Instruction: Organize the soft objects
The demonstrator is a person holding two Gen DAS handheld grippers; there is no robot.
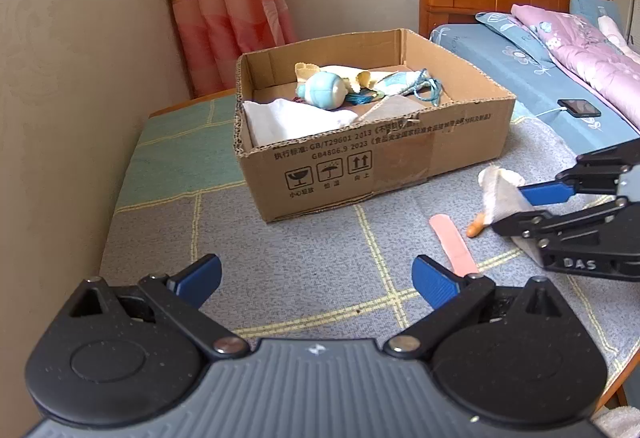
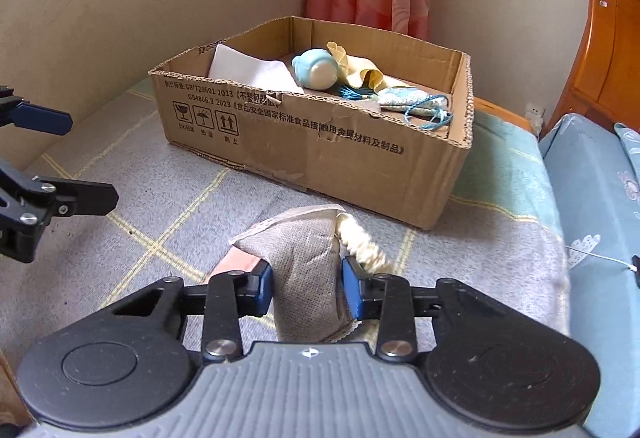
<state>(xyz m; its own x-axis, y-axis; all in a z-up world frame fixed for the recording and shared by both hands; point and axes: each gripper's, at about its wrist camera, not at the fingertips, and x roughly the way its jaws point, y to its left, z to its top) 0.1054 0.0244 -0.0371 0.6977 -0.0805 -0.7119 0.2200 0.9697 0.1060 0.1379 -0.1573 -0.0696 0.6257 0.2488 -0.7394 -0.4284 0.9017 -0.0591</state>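
your right gripper (image 2: pixel 307 288) sits nearest the lens, blue pads clamped on a grey-beige soft pouch (image 2: pixel 298 258) with a cream ruffled edge, resting on the grey checked blanket (image 2: pixel 160 198). a pink strip (image 2: pixel 236 264) pokes out just beside the left pad. your left gripper (image 1: pixel 316 280) hangs over the blanket with jaws wide apart, nothing between them. beyond, the cardboard box (image 2: pixel 320 146) holds a white cloth (image 2: pixel 248 72), a pale blue round toy (image 2: pixel 314 70) and a blue drawstring pouch (image 2: pixel 408 100).
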